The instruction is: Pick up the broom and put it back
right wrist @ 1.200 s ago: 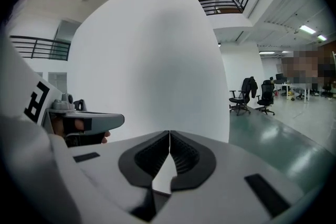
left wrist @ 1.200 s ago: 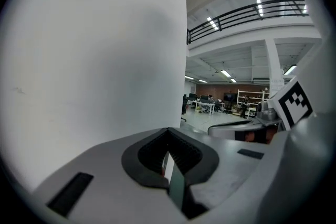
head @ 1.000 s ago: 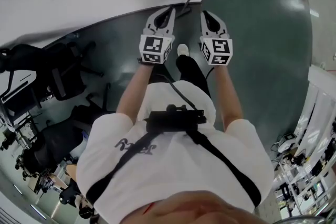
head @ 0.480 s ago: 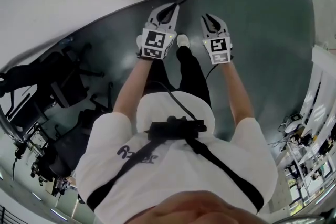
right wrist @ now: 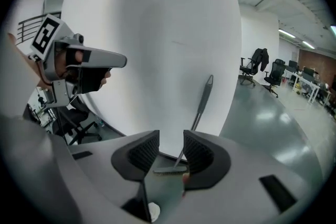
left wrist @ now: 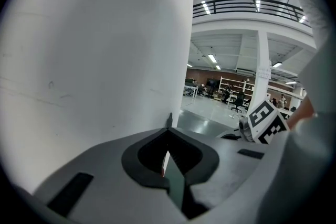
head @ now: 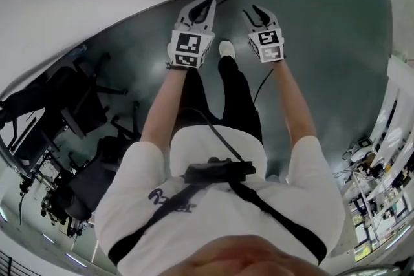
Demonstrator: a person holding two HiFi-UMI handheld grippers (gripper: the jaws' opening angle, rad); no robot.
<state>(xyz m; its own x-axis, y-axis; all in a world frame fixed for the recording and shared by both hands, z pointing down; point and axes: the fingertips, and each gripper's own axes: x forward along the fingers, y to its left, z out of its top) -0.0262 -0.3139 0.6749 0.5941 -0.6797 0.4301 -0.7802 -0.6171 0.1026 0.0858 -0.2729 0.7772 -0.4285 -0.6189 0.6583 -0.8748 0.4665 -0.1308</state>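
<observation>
Both tools sank; jaws of right tool [right wrist: 170, 140] just parted, empty, broom [right wrist: 202, 98] beyond; left tool [left wrist: 169, 122] closed.

White T-shirt [head: 213, 223], dark chest lettering; black harness straps [head: 279, 211], black trousers [head: 239, 97], white shoe [head: 226, 48], black cable [head: 206, 119].

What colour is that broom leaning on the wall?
Dark grey, handle and head alike. The broom shows best in the right gripper view.

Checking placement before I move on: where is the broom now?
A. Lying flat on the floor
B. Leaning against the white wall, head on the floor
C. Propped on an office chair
B: the broom stands tilted, its handle against the white wall and its head down on the floor.
</observation>
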